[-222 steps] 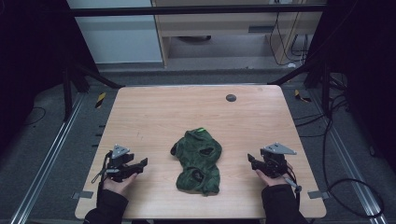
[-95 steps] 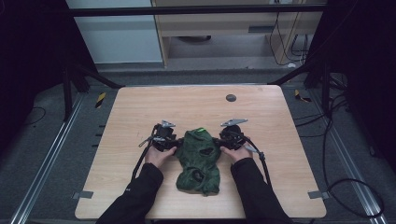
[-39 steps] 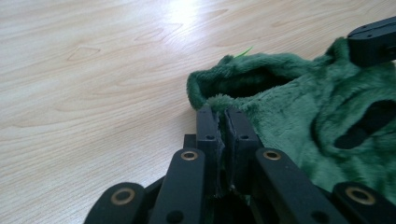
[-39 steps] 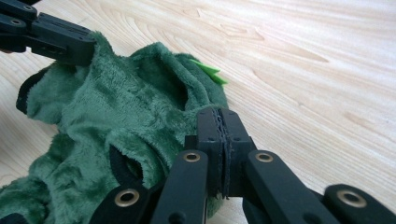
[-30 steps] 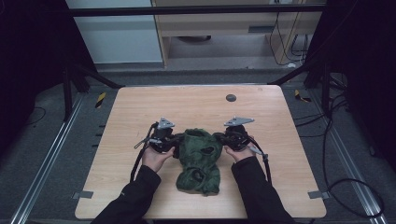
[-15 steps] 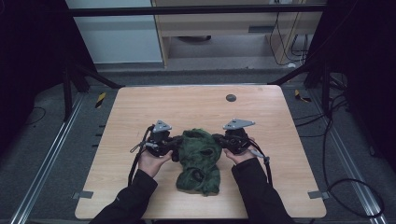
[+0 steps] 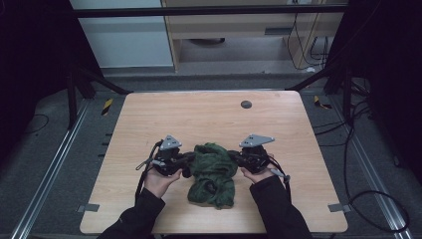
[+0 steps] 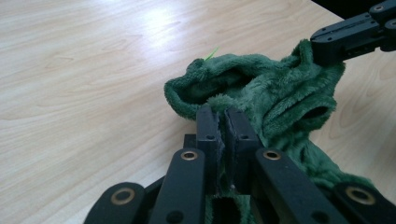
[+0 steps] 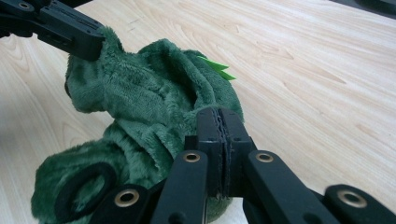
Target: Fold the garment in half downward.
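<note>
Mid-table, near your edge: green fleece (image 7: 213, 172). Left gripper (image 7: 185, 160) and right gripper (image 7: 235, 158) both clamped tight on opposite edges. Lift evenly, keep hands level, pull apart gently so fabric spreads without slipping.

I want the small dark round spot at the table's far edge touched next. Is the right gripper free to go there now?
Probably not yet: the right gripper is clamped on the green plush cloth, as is the left gripper. The wood toward the spot looks bare.
</note>
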A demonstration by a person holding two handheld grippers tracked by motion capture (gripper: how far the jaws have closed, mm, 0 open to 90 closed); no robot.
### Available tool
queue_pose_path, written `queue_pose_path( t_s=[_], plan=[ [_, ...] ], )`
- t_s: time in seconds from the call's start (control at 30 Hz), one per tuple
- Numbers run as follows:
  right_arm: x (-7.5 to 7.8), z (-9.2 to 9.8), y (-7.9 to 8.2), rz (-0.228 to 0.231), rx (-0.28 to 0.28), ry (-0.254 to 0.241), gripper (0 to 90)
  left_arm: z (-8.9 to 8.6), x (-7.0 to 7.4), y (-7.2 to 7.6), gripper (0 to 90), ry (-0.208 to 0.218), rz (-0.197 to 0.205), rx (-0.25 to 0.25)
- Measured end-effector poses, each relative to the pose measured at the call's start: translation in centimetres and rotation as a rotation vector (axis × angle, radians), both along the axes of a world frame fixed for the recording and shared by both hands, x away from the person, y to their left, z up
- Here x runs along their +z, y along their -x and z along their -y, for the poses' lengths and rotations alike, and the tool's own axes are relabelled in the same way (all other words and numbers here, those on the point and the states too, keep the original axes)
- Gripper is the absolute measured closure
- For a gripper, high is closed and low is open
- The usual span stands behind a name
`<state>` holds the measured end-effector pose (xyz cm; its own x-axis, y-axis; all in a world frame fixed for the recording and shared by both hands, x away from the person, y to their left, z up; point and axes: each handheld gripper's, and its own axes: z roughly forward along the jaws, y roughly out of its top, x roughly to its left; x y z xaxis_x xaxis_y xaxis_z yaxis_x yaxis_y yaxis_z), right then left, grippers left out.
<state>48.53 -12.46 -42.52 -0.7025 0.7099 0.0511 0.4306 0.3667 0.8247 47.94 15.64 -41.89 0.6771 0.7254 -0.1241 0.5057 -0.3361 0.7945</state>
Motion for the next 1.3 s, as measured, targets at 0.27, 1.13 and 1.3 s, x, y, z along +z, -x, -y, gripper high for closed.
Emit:
queue_pose_path(
  t_s=[0.27,1.13,1.3],
  plan=[
    [-0.2,0.2,1.1,-0.003,0.014,-0.007,88.7,-0.3,-0.4,1.1,85.3,-0.002,-0.014,-0.01],
    [-1.2,0.1,4.2,-0.034,0.074,-0.025,88.4,-1.3,-1.9,3.7,85.3,-0.019,-0.071,-0.045],
    [-1.5,0.1,4.8,-0.045,0.088,-0.025,88.4,-1.2,-2.2,4.1,85.2,-0.031,-0.083,-0.057]
  ],
)
